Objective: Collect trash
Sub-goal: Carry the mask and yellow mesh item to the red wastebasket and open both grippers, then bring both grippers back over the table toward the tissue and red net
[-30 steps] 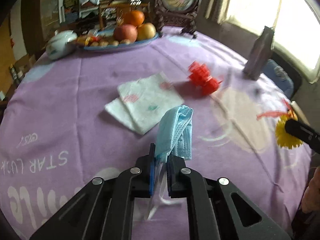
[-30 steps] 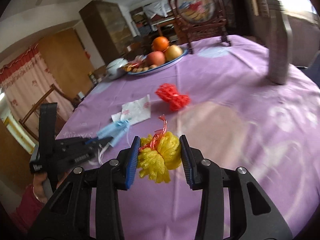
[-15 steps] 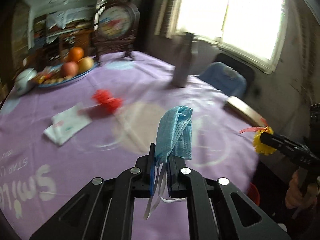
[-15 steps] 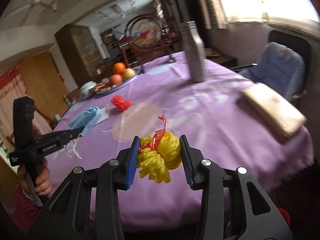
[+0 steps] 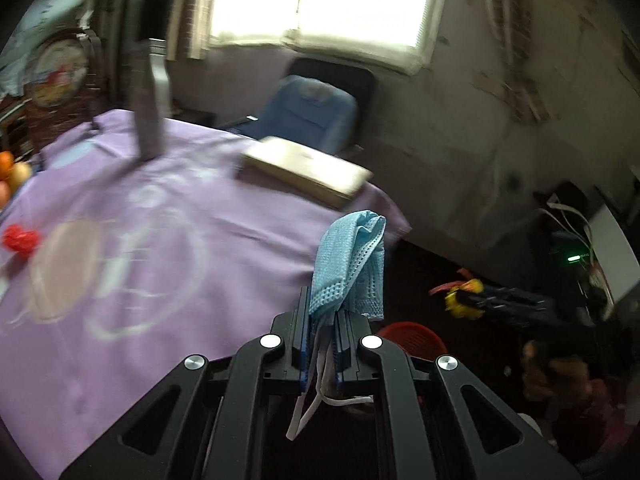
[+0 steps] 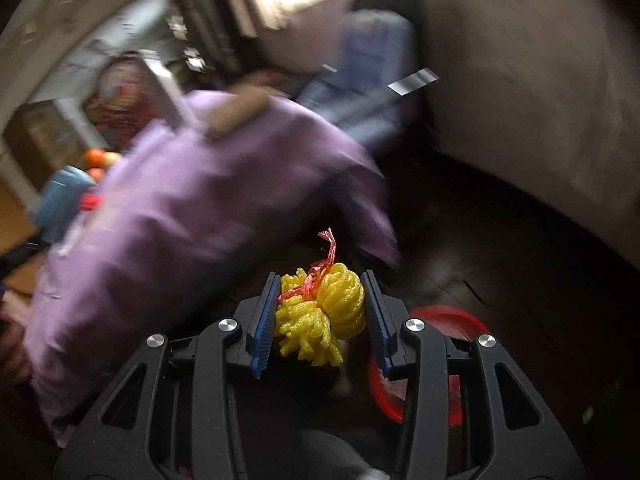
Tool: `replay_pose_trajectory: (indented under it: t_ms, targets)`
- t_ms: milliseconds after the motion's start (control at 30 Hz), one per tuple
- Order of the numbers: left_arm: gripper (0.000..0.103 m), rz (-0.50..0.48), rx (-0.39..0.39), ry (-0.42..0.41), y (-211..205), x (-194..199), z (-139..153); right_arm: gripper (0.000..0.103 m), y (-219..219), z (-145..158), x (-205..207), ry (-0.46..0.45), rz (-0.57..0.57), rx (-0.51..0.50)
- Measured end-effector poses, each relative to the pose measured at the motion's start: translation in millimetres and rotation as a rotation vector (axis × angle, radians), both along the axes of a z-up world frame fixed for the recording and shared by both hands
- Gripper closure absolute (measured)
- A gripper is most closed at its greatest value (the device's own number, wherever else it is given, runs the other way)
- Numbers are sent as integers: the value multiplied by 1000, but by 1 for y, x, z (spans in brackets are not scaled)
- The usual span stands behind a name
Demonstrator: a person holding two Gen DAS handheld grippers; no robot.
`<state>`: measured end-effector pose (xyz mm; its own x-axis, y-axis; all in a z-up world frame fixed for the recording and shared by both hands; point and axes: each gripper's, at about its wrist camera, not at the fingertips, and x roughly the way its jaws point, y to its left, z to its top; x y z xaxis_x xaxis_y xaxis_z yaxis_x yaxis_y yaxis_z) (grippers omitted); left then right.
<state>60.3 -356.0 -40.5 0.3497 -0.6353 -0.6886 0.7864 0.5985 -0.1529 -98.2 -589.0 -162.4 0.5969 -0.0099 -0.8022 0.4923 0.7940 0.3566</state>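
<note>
purple tablecloth (image 5: 168, 240), grey bottle (image 5: 150, 100), blue chair (image 5: 312, 112)

Clamped in the left gripper (image 5: 322, 334), a face mask (image 5: 350, 264), past the table's (image 5: 168, 248) near edge. On the table: a bottle (image 5: 150, 100) at the back, a flat box (image 5: 304, 172) to its right by the far edge, a net wad (image 5: 20, 238) far left. Behind the box, a chair (image 5: 308, 112) under the window (image 5: 320, 0). Off to the right, lower — the right gripper (image 6: 322, 316) with a foam net (image 6: 320, 314) between its pads, above the floor; just beneath and to its right, a basket (image 6: 460, 320).
</note>
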Motion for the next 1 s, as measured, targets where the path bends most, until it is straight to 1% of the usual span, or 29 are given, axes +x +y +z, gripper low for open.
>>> replay_pose_trajectory:
  t_ms: [33, 67, 133, 167, 200, 233, 300, 433, 533, 600, 700, 800, 833, 867, 900, 933, 1000]
  targets:
    - [93, -27, 13, 10, -15, -5, -6, 61, -7, -13, -5, 27, -17, 12]
    - [93, -49, 25, 18, -27, -9, -12, 60, -18, -34, -11, 76, -39, 34]
    - [93, -95, 51, 41, -54, -16, -26, 56, -32, -72, -19, 170, -70, 65]
    - [93, -118, 67, 53, -69, -21, -33, 49, -39, -87, -25, 210, -98, 76]
    - [93, -141, 84, 63, -83, -26, -40, 42, -41, -95, -28, 227, -118, 90]
    - [93, -158, 96, 70, -92, -28, -46, 40, -47, -102, -34, 225, -138, 119]
    - [93, -206, 128, 86, -117, -39, -59, 39, -59, -106, -45, 186, -166, 170]
    - [93, -283, 173, 107, -155, -53, -83, 37, -76, -96, -63, 140, -216, 141]
    - [93, -343, 205, 120, -181, -69, -100, 33, -88, -90, -78, 119, -276, 120]
    - [93, -384, 233, 128, -197, -80, -114, 33, -94, -88, -80, 112, -307, 119]
    - [93, -422, 269, 139, -215, -91, -132, 33, -107, -90, -95, 102, -342, 131]
    - [89, -436, 294, 127, -229, -98, -143, 33, -112, -93, -101, 102, -362, 139]
    - [77, -431, 298, 120, -231, -98, -143, 33, -114, -94, -103, 102, -364, 143]
    - [54, -424, 300, 110, -233, -99, -143, 33, -113, -95, -105, 102, -364, 145]
    - [46, -412, 290, 97, -233, -98, -142, 33, -113, -95, -106, 102, -363, 147]
    - [40, -406, 282, 87, -232, -97, -140, 33, -112, -96, -106, 101, -361, 149]
    - [38, -403, 280, 70, -230, -98, -136, 33, -111, -94, -107, 99, -358, 152]
